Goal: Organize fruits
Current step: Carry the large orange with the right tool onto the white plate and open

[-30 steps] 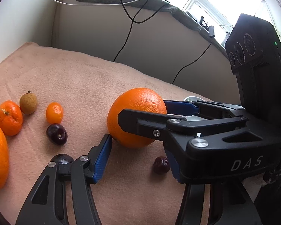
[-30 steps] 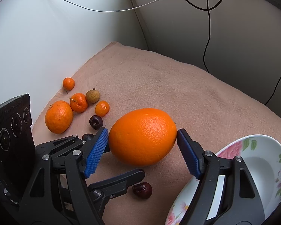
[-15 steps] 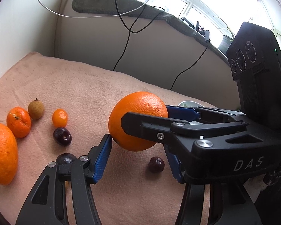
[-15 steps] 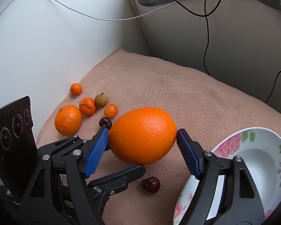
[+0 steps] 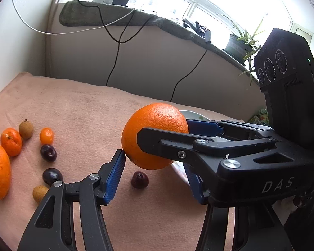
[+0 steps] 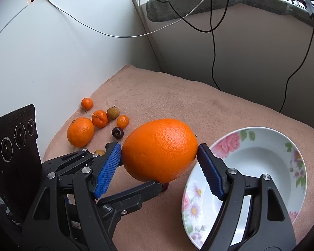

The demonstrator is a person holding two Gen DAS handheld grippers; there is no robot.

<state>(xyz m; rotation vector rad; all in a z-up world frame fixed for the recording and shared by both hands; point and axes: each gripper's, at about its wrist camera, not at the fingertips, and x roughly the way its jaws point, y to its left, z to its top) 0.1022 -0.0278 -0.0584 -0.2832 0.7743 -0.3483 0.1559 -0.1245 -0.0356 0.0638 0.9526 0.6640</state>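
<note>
My right gripper (image 6: 159,163) is shut on a big orange (image 6: 159,149) and holds it above the pink cloth, just left of a floral white plate (image 6: 261,159). The orange also shows in the left wrist view (image 5: 155,133), with the right gripper's body crossing in front of it. My left gripper (image 5: 155,179) is open and empty, low over the cloth under the orange. A dark cherry (image 5: 139,179) lies between its fingers on the cloth. More fruit lies at the left: an orange (image 6: 80,131), small mandarins (image 6: 99,118), longans (image 6: 112,113) and cherries (image 6: 117,132).
A white wall (image 6: 41,62) borders the cloth on the left and a grey ledge with hanging cables (image 6: 213,41) at the back. The plate's rim (image 5: 184,113) peeks from behind the orange in the left wrist view.
My right gripper has lifted the big orange higher off the cloth and carried it closer to the plate. Both views have risen and tilted up; the left gripper has stayed open.
</note>
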